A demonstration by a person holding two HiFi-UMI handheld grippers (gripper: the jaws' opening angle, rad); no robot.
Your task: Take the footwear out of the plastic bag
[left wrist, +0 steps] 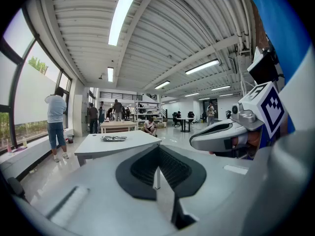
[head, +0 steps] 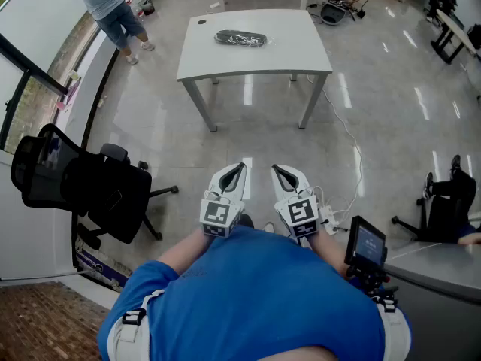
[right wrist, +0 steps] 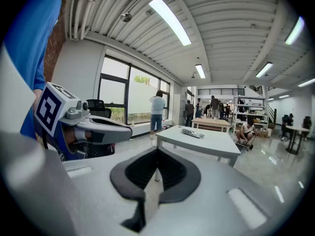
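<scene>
- So, which step are we on?
- Not started, I'd say: approach only. Left gripper (head: 239, 170) and right gripper (head: 278, 171) sit side by side just in front of the person's blue shirt (head: 248, 292). Both have their jaws fully together with nothing between them.
- Pads?
- Dark ribbed rubber pads (left wrist: 170, 168) in smooth pale plastic shells that taper to a point. Marker cube on each.
- Where's the bag?
- The bag (head: 240, 39) is on the white table (head: 293, 51), well ahead across the floor (head: 248, 126), lying toward the far half of the top.
- Material?
- Clear, crinkled, shiny film around a long low lump. The dark contents are presumably the footwear. Too small to tell kind or count, or where the opening is.
- Table?
- Flat matt top, rounded corners, straight legs. The floor is glossy grey and mirrors the ceiling lights.
- Next move?
- Walk up and open both sets of jaws. My guess is one pinches the film while the other reaches into the mouth for the shoe. Thin film will likely bunch or slide on that smooth top, so hold the bag first.
- Obstacles?
- Black office chair (head: 83, 183) close on the left, white cable (head: 353, 156) trailing on the right. Straight ahead looks passable.
</scene>
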